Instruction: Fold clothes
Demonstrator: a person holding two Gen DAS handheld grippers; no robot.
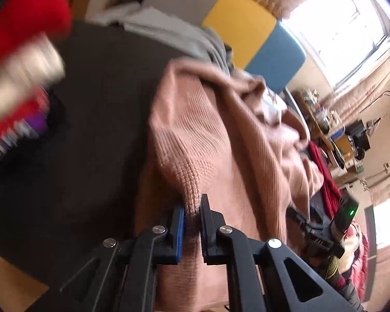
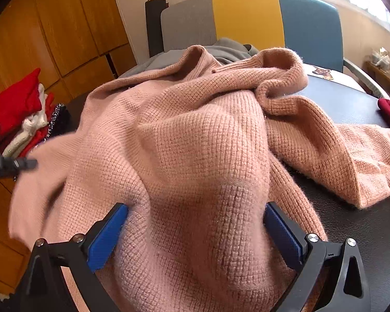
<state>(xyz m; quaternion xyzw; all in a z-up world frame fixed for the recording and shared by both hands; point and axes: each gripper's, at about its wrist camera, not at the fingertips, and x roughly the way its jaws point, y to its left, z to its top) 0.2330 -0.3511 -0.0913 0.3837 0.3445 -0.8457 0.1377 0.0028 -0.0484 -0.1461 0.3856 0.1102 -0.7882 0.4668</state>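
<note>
Two grippers work one sweater (image 2: 184, 135): left gripper (image 1: 192, 217) pinches its edge, lifting it, right gripper (image 2: 195, 236) spread around a bunched fold.

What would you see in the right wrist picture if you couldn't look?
A pink sweater lies bunched on a dark table, bulging between the open right tongs. Behind stand a grey, yellow and blue chair and a clothes pile.
</note>
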